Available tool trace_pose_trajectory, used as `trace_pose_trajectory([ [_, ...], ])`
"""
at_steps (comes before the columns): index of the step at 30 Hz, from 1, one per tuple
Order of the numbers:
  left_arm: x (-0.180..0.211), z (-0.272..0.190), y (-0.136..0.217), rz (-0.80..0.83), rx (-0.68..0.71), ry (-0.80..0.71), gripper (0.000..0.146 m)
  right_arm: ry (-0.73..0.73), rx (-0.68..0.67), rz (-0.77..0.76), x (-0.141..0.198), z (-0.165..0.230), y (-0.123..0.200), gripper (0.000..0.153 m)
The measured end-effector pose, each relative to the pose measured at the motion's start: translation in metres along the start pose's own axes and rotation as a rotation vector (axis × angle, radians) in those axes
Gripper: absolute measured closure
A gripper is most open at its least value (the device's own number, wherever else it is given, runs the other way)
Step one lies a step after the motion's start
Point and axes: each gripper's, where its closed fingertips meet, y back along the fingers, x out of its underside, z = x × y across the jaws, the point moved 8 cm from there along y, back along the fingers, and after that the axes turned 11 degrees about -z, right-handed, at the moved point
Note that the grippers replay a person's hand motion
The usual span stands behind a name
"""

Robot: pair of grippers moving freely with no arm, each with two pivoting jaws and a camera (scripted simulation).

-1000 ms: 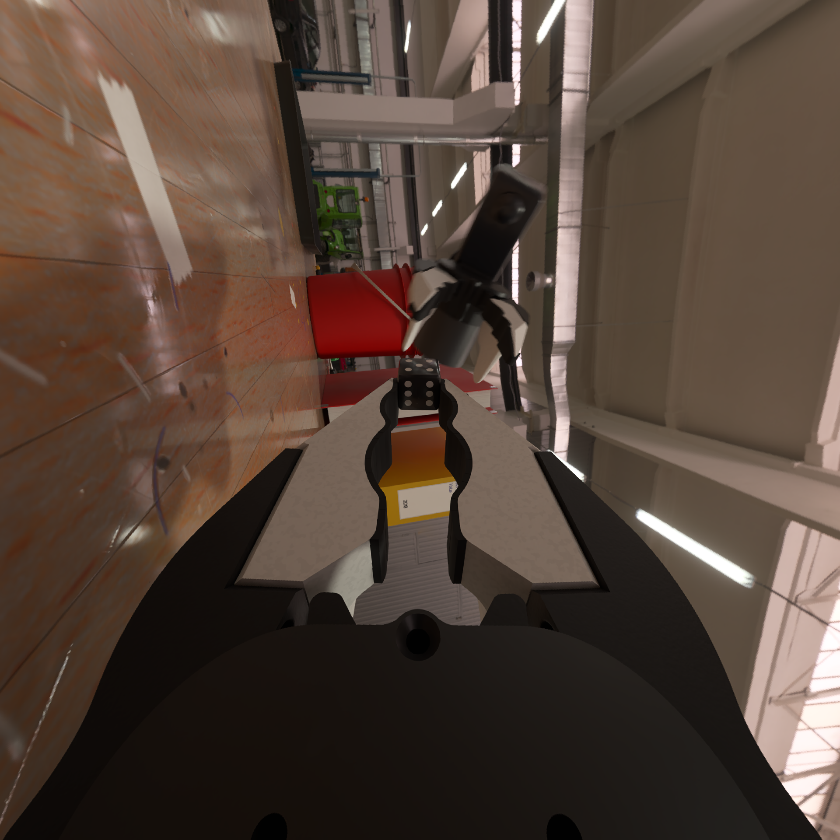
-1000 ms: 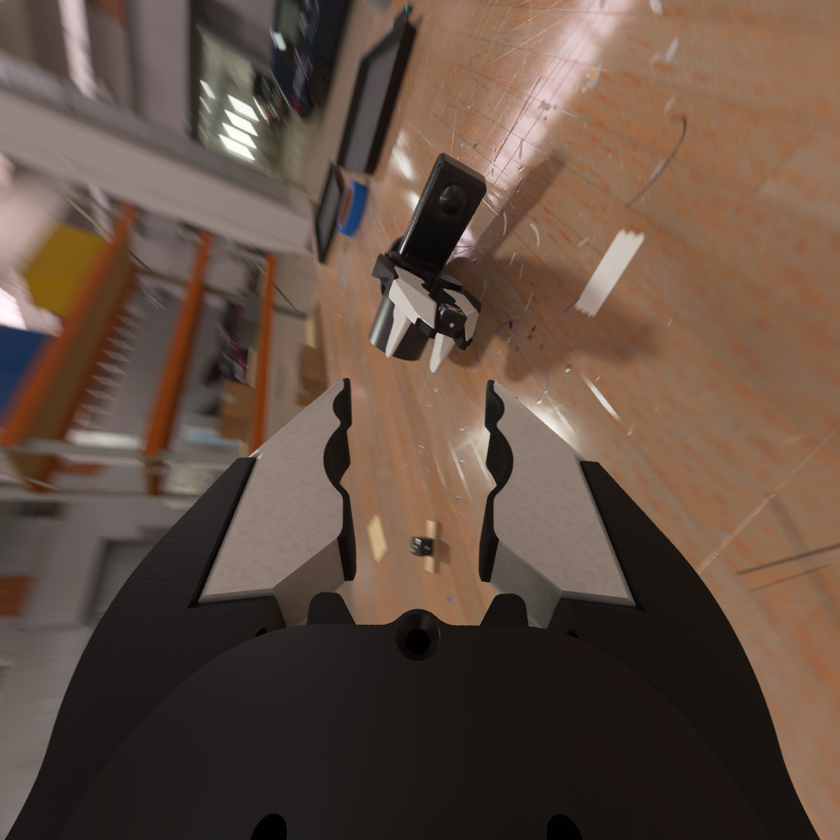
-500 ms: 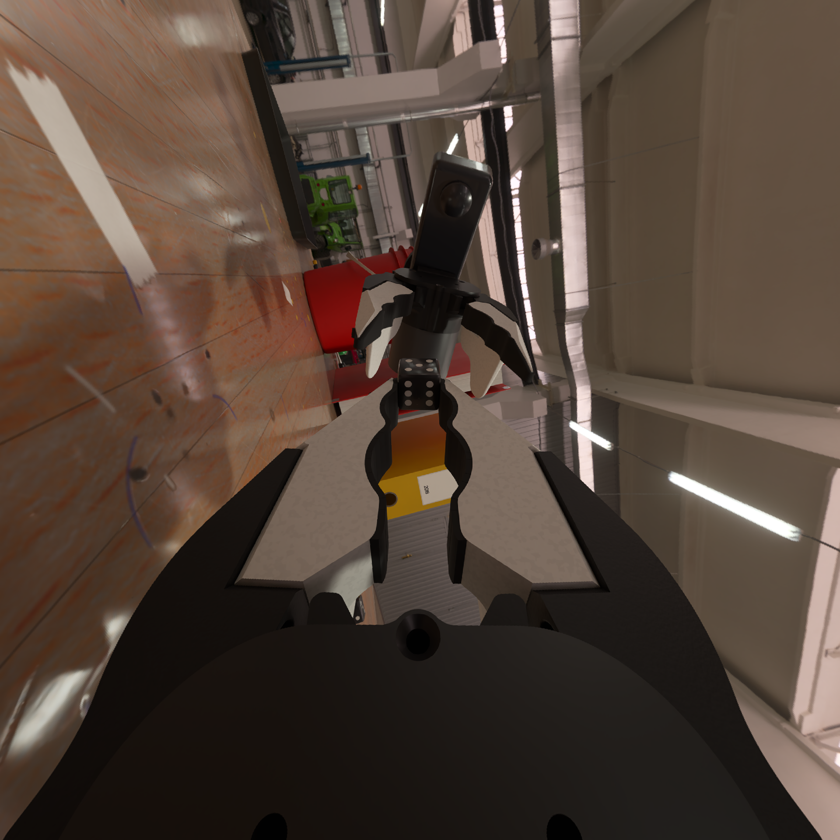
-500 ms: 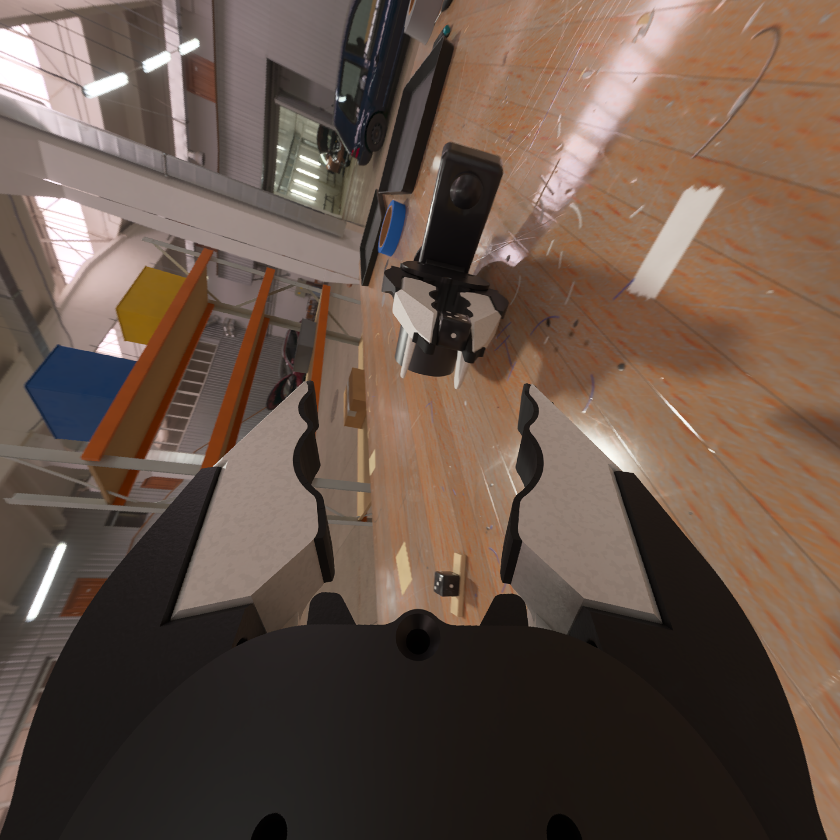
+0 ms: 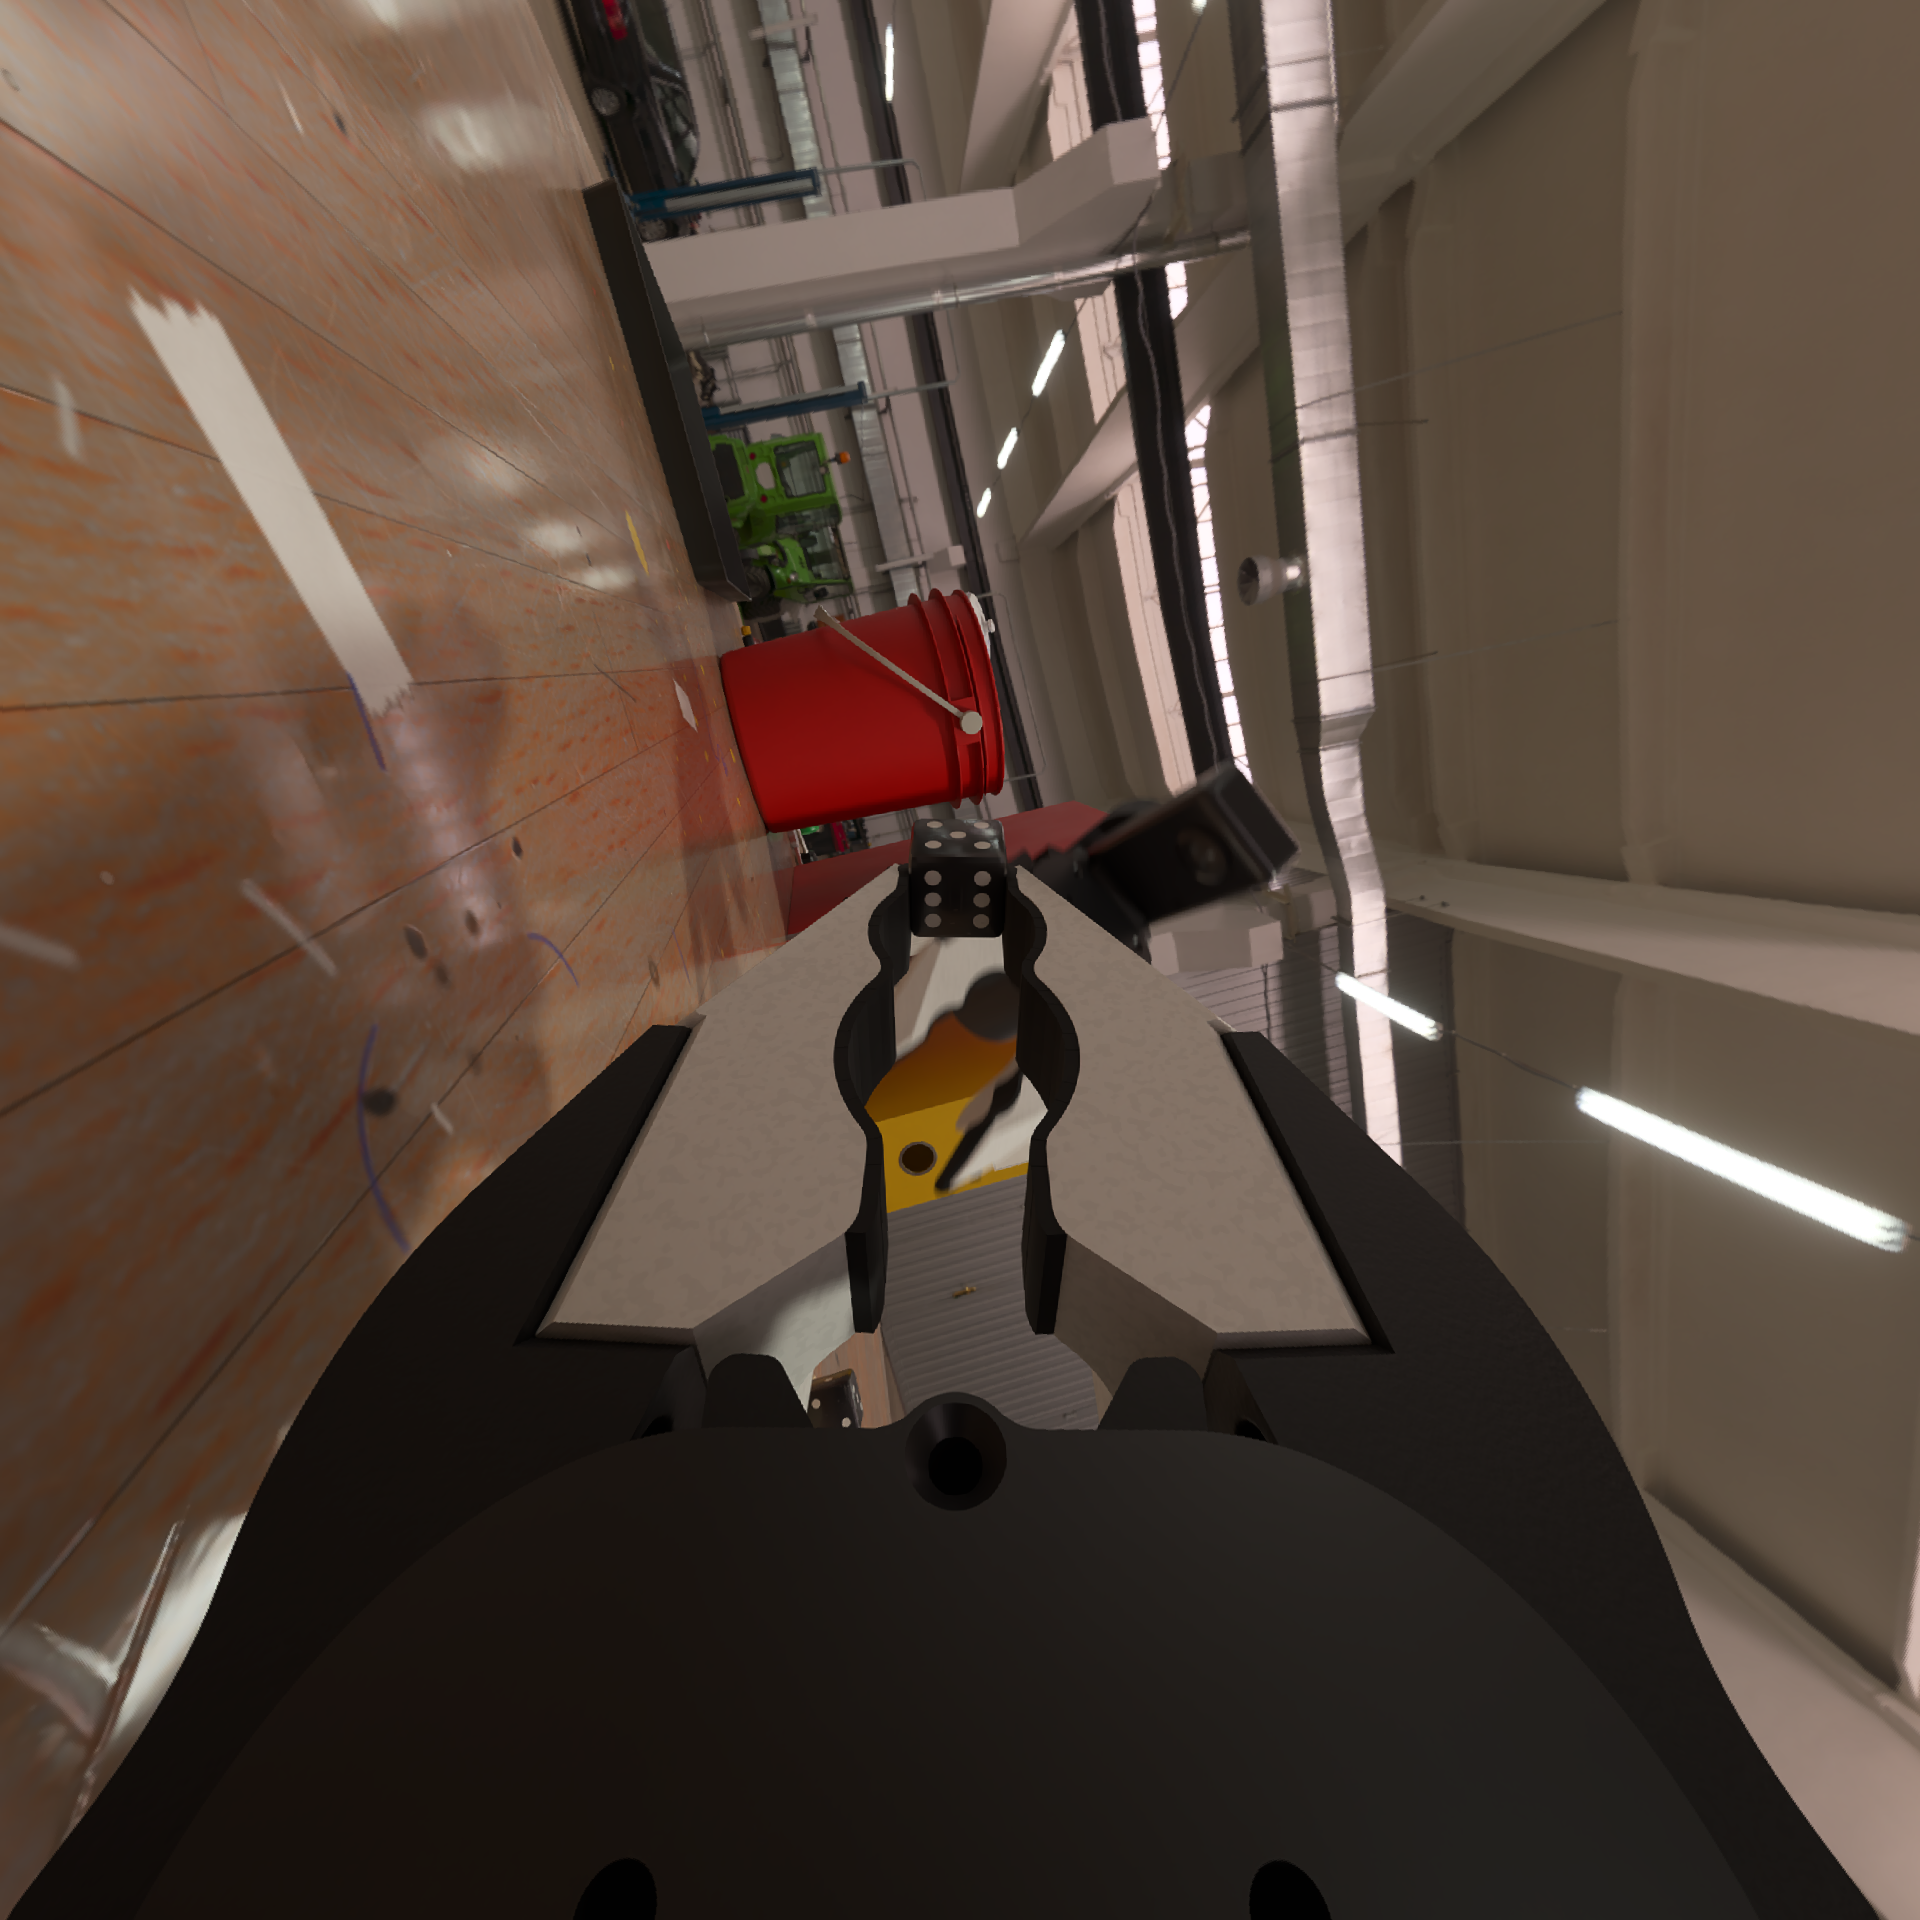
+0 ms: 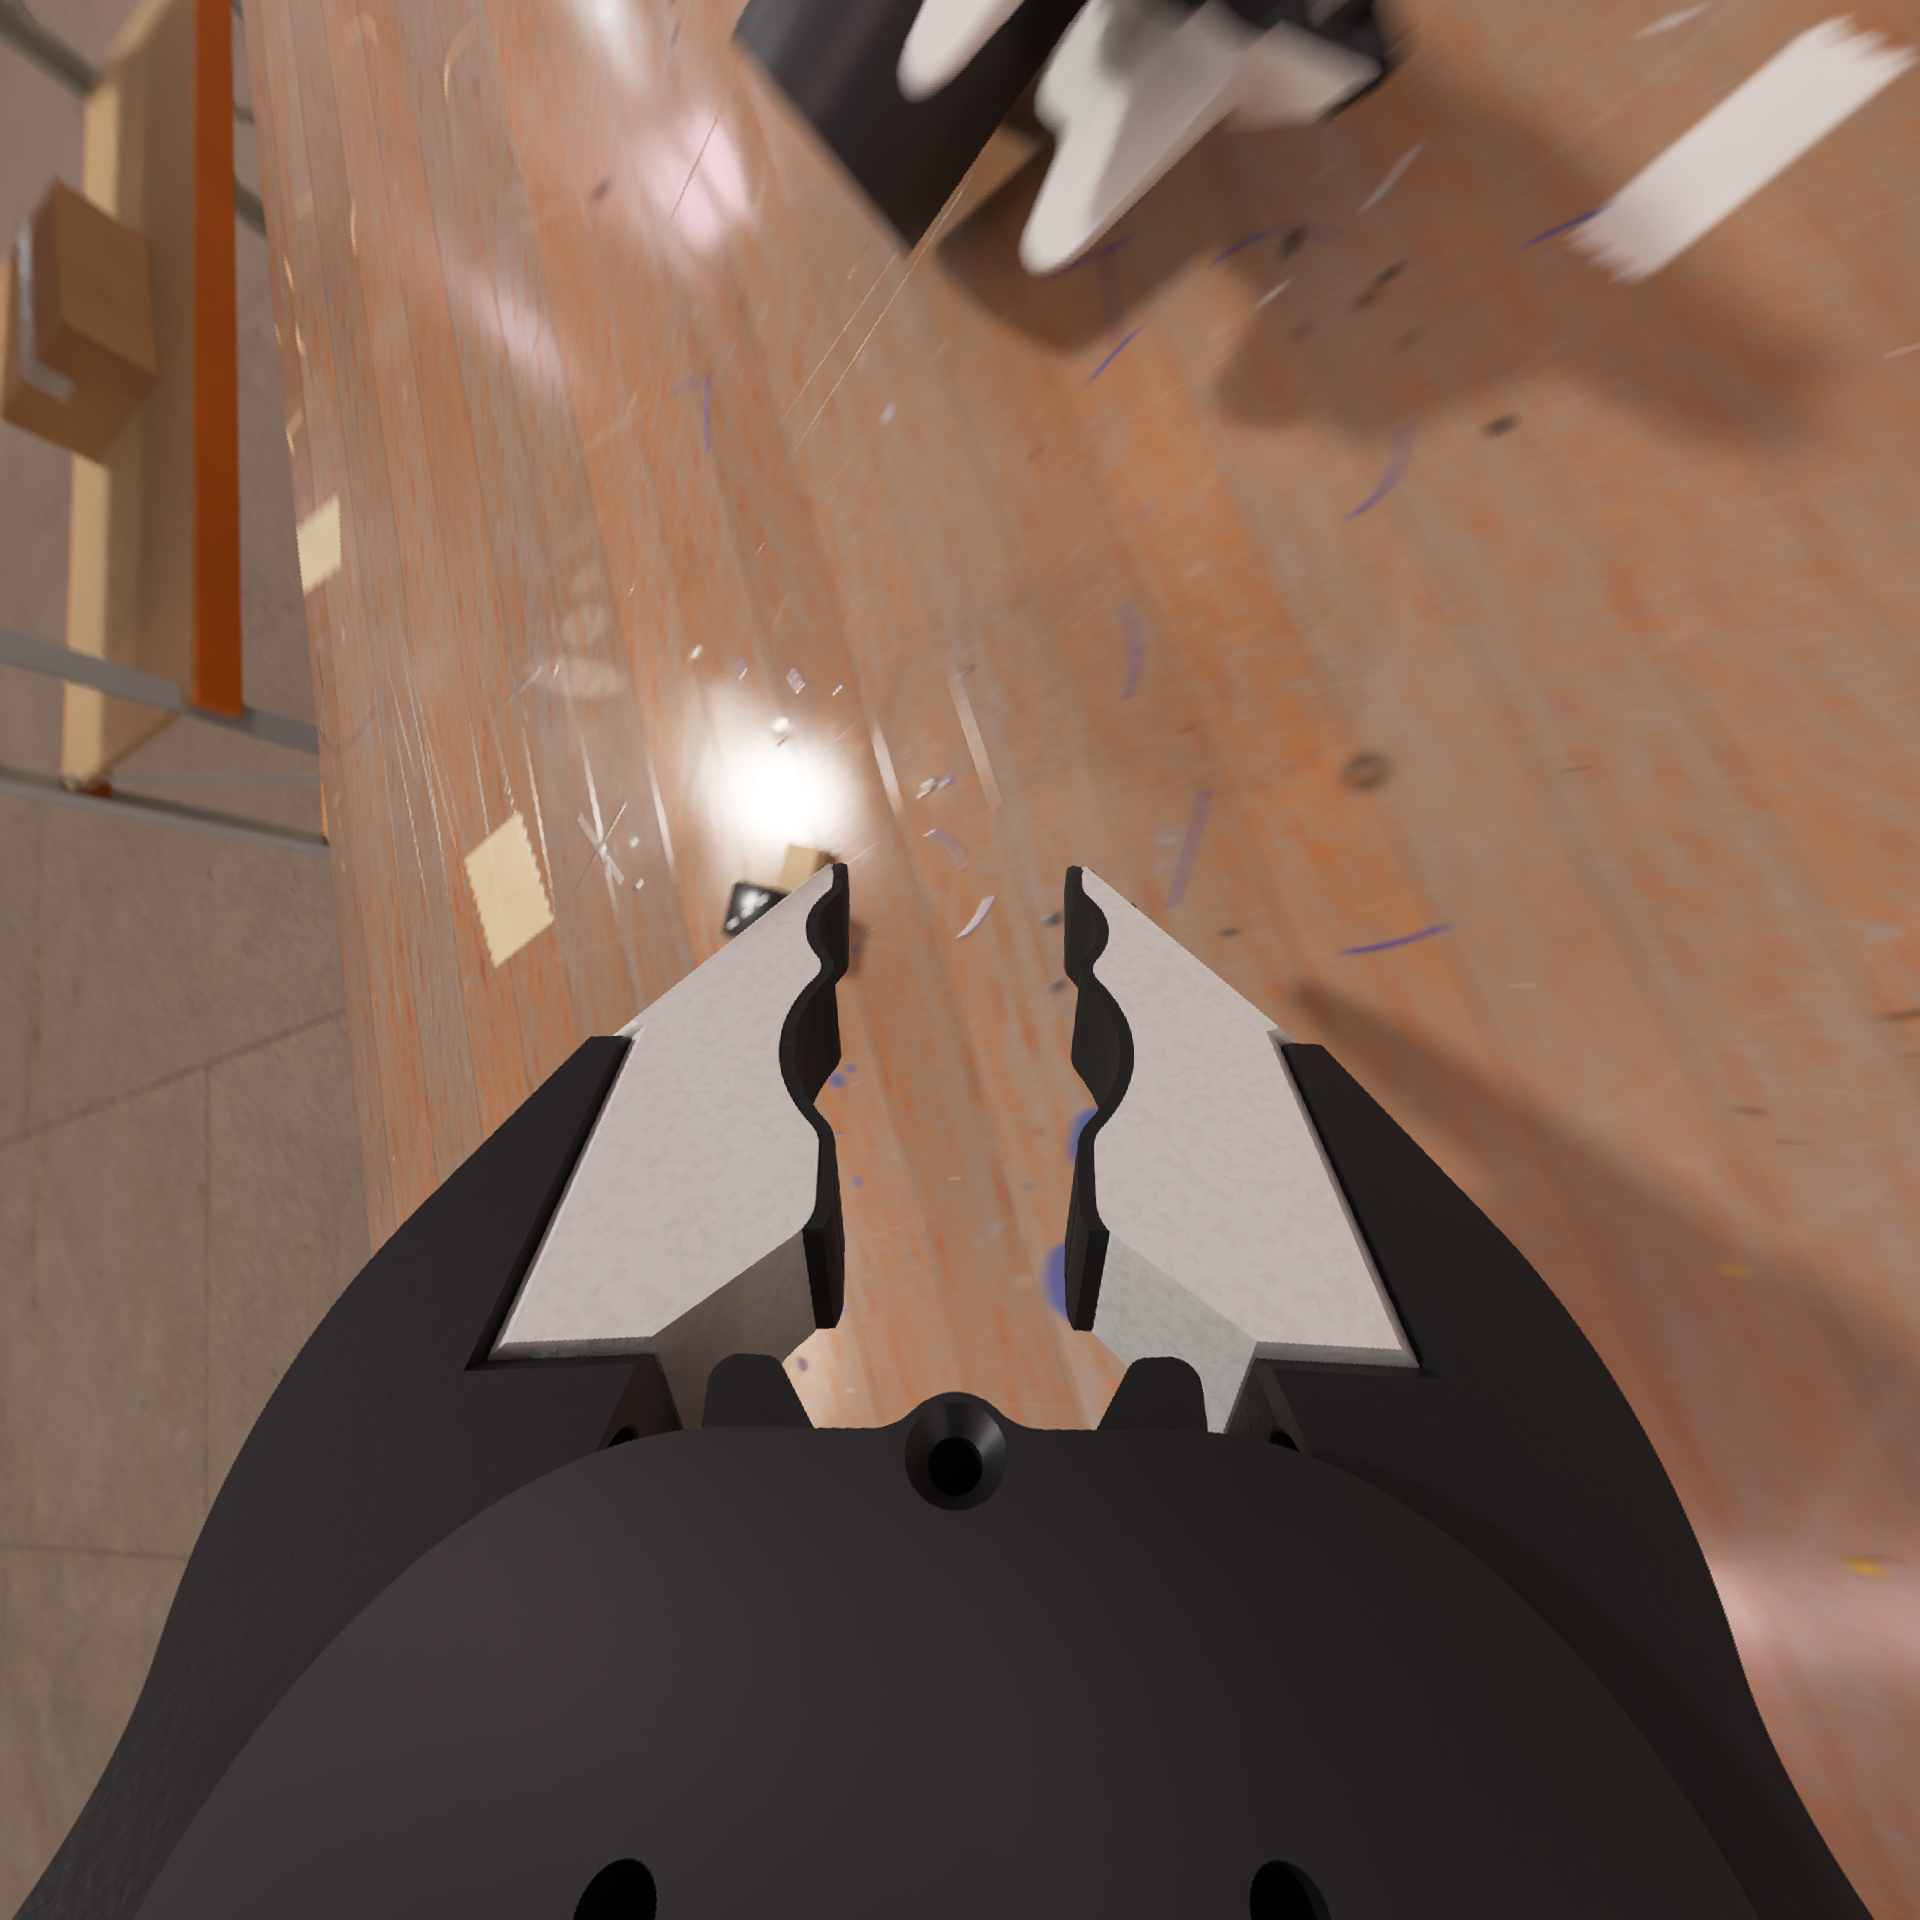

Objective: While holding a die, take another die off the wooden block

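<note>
Die (image 5: 957, 876) pinched at left gripper (image 5: 957, 894) tips before red bucket (image 5: 862, 717), only right wrist view shows second die (image 6: 750, 906) beside wooden block (image 6: 805, 864), right gripper (image 6: 954, 914) agape, empty.

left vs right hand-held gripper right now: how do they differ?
Grip: the left hand-held gripper is shut on a black die at its fingertips; the right hand-held gripper is open with nothing between its fingers.
View: the left one looks along the floor toward a red bucket; the right one looks down at the orange floor, where the second die sits beside its fingertip.
Shared: black bodies and pale, notched fingers.
</note>
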Motion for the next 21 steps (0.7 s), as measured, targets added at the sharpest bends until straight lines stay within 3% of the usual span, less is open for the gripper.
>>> trace_pose_trajectory([
  [4, 0.003, -0.003, 0.001, 0.011, 0.003, -0.015, 0.130, 0.052, 0.031, 0.020, 0.026, 0.039, -0.022, 0.114],
  [12, 0.014, -0.008, 0.008, 0.037, -0.011, -0.014, 0.130, 0.163, 0.257, 0.038, 0.042, 0.075, -0.037, 0.121],
  [21, 0.024, -0.016, 0.021, 0.063, 0.025, -0.021, 0.130, 0.102, 0.450, 0.131, 0.048, 0.087, -0.061, 0.128],
])
